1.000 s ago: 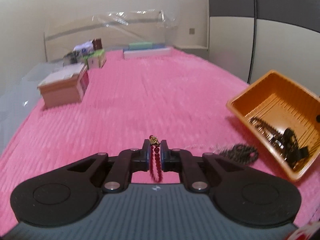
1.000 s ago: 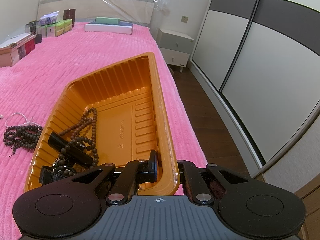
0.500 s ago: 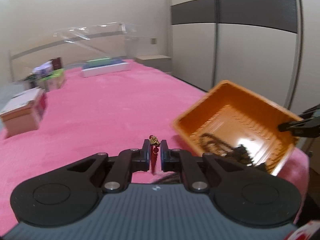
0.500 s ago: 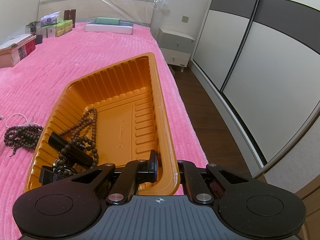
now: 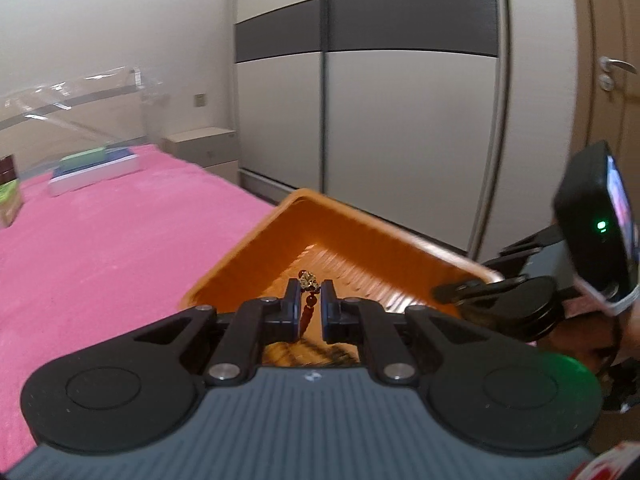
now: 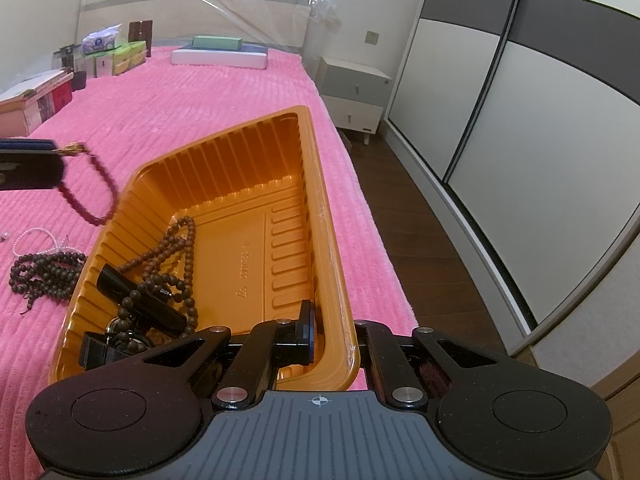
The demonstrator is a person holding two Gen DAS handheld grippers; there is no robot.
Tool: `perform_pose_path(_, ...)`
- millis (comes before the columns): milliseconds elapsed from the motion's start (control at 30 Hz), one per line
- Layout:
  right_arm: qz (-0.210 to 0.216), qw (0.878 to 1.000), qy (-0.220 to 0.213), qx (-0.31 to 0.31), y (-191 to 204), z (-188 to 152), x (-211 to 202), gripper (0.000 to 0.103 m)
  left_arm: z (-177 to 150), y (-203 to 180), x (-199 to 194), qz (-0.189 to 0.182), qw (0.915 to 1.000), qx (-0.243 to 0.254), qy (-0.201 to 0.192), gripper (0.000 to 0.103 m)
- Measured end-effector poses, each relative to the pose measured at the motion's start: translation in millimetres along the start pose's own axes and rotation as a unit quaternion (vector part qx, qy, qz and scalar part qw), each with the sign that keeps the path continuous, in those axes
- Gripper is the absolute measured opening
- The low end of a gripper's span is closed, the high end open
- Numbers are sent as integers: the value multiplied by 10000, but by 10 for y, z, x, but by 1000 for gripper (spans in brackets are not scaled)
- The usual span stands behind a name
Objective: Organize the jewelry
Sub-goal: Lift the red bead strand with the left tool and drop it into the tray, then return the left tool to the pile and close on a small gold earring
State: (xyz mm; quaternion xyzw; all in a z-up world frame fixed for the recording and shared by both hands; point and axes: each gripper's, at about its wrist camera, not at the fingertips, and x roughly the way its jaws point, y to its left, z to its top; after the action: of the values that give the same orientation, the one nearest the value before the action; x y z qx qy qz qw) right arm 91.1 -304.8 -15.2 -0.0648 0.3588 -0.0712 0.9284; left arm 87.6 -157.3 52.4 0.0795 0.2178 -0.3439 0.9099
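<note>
My left gripper (image 5: 309, 298) is shut on a dark red bead bracelet (image 5: 308, 308) with a gold charm and holds it in the air at the near left rim of the orange tray (image 5: 248, 264). In the right wrist view the bracelet (image 6: 86, 200) hangs from the left gripper's fingers (image 6: 28, 168) beside the tray (image 6: 320, 216). My right gripper (image 6: 334, 338) is shut on the tray's near right rim. Brown bead strings (image 6: 176, 256) and black items (image 6: 136, 300) lie in the tray.
A dark bead necklace (image 6: 44, 274) and a thin white bead strand (image 6: 36, 238) lie on the pink bedspread (image 6: 180, 108) left of the tray. Boxes (image 6: 36, 100) stand at the bed's far left. A flat box (image 6: 220, 56) lies by the headboard. The bed edge, floor and wardrobe (image 6: 540, 140) are right.
My left gripper has swung right with the red bracelet, from over the bedspread to the tray's edge. The right gripper and the tray have not moved.
</note>
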Motion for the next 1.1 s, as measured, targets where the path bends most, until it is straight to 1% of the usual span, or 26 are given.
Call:
perform_pose_path(233,42,10000,23,22,-13,10,3,6,-41,-218,208,-345,9991,138,194,8)
perform_pose_path(433,49,10000,34,38,-21,13,10,6,-104,-288,329,-429,9984,184,332,8)
perform_pose_path(700,47,10000,34,34,-26,20,16,6,-115,-248,384,-468,9980,101,425,8)
perform_pose_path(800,50,10000,34,34,-21,21,15,6,-114,-247,390,-525,9972,92,519,10)
perform_pose_path(867,49,10000,35,39,-25,20,15,6,-133,-232,371,-458,9977,89,487,23)
perform_pose_path(1100,54,10000,23,36,-23,20,8,6,-281,-46,188,-72,9988,-93,484,23)
